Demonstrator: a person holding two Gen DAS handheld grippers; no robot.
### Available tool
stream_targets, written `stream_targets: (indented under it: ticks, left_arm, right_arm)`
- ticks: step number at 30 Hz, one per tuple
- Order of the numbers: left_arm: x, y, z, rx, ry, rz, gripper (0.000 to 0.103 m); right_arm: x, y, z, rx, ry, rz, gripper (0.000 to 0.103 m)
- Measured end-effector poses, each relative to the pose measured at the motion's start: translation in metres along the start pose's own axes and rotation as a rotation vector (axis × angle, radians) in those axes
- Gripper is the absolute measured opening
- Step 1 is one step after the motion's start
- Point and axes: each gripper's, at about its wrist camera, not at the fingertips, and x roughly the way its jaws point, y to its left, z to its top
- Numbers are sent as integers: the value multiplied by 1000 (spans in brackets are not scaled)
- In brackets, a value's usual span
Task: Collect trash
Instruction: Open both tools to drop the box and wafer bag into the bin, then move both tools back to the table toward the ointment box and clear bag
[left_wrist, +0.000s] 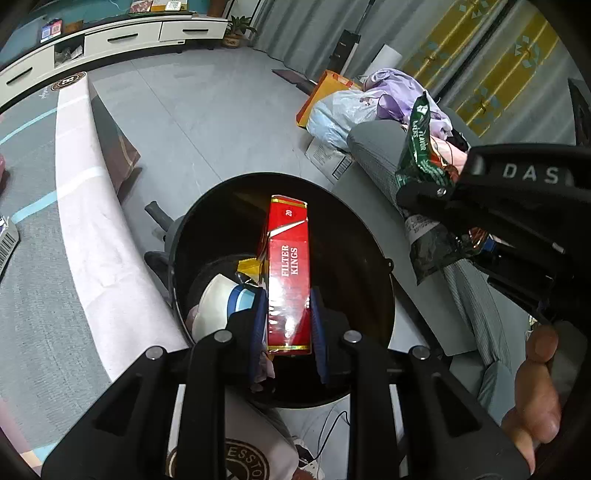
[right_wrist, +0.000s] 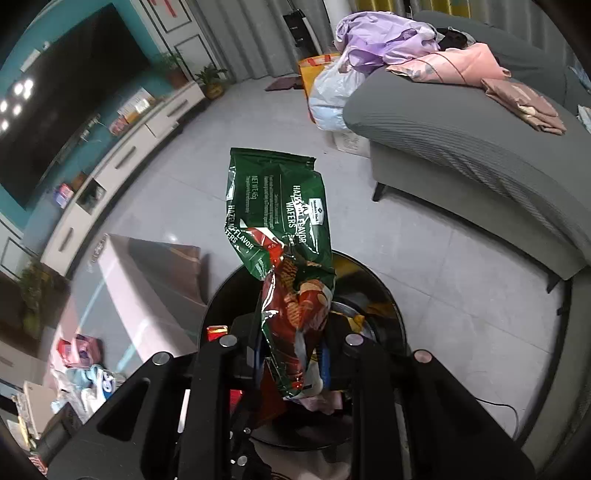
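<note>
1. Standing along the right side of the room, the grey sofa (right_wrist: 461, 147) carries a heap of purple and pink clothes (right_wrist: 388, 44) on its far end.
2. The low table with a pale pink cover (left_wrist: 92, 229) lies to the left of the bin, and a white drawer cabinet (left_wrist: 122, 40) runs along the far wall.
3. The round black trash bin (left_wrist: 351, 229) stands on the grey floor between the table and the sofa. Inside it lie a white paper cup (left_wrist: 218, 299) and a small yellow wrapper (left_wrist: 249, 266).
4. The green wafer bag (right_wrist: 284, 236) is crumpled and hangs above the bin opening. The right gripper (right_wrist: 291, 354) is clenched on its lower end, so the bag sticks forward from the pads.
5. The red cigarette box (left_wrist: 288, 273), printed "FILTER KINGS", is over the middle of the bin. The left gripper (left_wrist: 288, 321) grasps it by its near half, with a blue pad pressed on each long side.
6. A person's hand (left_wrist: 535, 398) shows at the right edge of the left wrist view, behind the right gripper.
</note>
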Motion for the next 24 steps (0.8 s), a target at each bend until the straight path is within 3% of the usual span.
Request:
stream_targets:
  ticks: [12, 14, 18, 19, 21, 24]
  left_arm:
    - [12, -1, 1, 0, 29, -8, 24]
    - [10, -1, 2, -5, 20, -18, 25]
    - [-6, 2, 1, -19, -15, -30, 54]
    - [-13, 4, 1, -26, -31, -33, 58]
    - [-25, 9, 0, -33, -57, -33, 77]
    - [-51, 24, -2, -49, -112, -5, 89]
  right_arm:
    - [5, 0, -1, -13, 22, -18, 23]
    - [4, 1, -1, -14, 23, -19, 29]
    - [1, 3, 0, -11, 14, -9, 57]
    - [-1, 4, -1, -13, 9, -1, 61]
    - [-5, 7, -1, -21, -5, 15, 67]
    - [-12, 18, -2, -48, -22, 42, 75]
